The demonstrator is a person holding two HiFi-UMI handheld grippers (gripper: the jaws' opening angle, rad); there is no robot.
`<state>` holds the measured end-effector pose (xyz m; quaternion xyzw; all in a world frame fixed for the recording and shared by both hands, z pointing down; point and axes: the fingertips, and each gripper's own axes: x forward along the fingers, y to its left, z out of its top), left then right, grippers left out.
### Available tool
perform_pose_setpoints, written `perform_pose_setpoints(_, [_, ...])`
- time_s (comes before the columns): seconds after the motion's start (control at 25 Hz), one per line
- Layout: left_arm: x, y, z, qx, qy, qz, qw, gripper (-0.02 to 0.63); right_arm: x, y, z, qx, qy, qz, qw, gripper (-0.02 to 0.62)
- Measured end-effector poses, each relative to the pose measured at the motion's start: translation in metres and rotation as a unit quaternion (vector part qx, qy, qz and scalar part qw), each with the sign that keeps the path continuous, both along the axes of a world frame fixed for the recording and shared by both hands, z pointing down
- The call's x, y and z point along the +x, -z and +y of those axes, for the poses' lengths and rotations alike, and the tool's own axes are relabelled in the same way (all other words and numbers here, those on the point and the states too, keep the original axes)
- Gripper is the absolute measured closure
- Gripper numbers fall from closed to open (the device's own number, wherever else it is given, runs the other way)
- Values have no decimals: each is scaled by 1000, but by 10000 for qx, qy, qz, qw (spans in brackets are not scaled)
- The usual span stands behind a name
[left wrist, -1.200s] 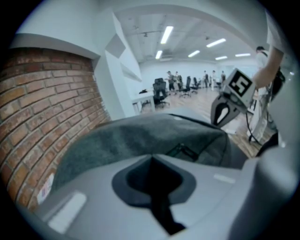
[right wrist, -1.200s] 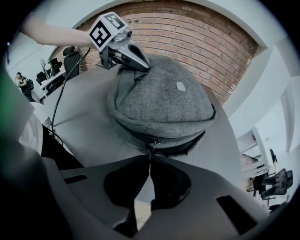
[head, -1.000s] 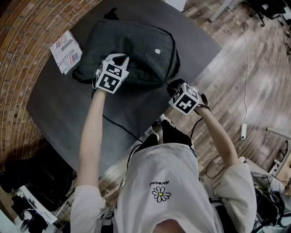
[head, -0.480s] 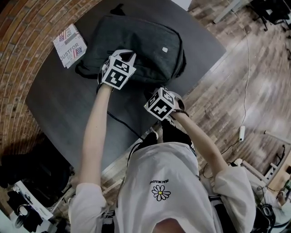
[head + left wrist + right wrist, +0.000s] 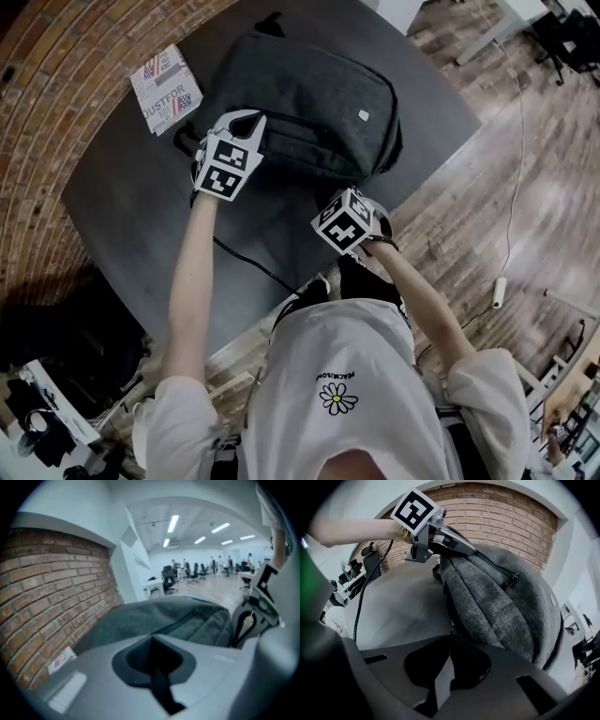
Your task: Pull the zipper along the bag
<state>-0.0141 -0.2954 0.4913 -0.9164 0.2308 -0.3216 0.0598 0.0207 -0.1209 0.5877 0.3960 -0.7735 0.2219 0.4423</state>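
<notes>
A grey fabric bag (image 5: 319, 94) lies on the dark table (image 5: 122, 216). My left gripper (image 5: 251, 120) is shut, and its tips sit on the bag's near left corner where the long zipper starts. The right gripper view shows this left gripper (image 5: 476, 551) from the side, with a zipper slider (image 5: 513, 579) further along the track. My right gripper (image 5: 354, 202) is at the bag's near edge. In its own view the right gripper (image 5: 450, 637) has closed its tips on a small zipper pull (image 5: 451, 626) low on the bag (image 5: 506, 606).
A printed booklet (image 5: 167, 89) lies on the table left of the bag. A black cable (image 5: 248, 262) runs across the table towards the person. The table's right edge (image 5: 441, 141) drops to a wooden floor. Brick surface borders the left.
My right gripper has swung left from beyond the table edge to the bag's near side. The left gripper has stayed at the bag's corner.
</notes>
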Motion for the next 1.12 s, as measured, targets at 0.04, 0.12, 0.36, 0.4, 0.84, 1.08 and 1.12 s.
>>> perform_pose_setpoints(0.04, [0,-1,-1,-25,-8,-2,10000,606,-2,1,-2,2,-27,26,10000,588])
perform_pose_setpoints(0.12, [0,0,-2,-49,-48,50,10000,606,-5,1,-5,-5,-96,69,9999,586])
perform_pose_setpoints(0.36, [2,-1,-2,-167,102,300,9994,607,-29,6,-24,107,-246,254,9993,583])
perform_pose_setpoints(0.4, [2,-1,-2,-185,111,332,9992,606,-36,7,-29,141,-241,260,9993,583])
perform_pose_setpoints(0.84, [0,-4,-8,-299,179,539,9979,607,-82,4,-65,206,-96,126,9997,574])
perform_pose_setpoints(1.08, [0,-4,-9,-255,219,564,9978,606,-80,4,-65,298,-122,45,9995,572])
perform_pose_setpoints(1.12, [1,-4,-9,-274,220,569,9978,606,-80,4,-65,301,-141,18,9994,569])
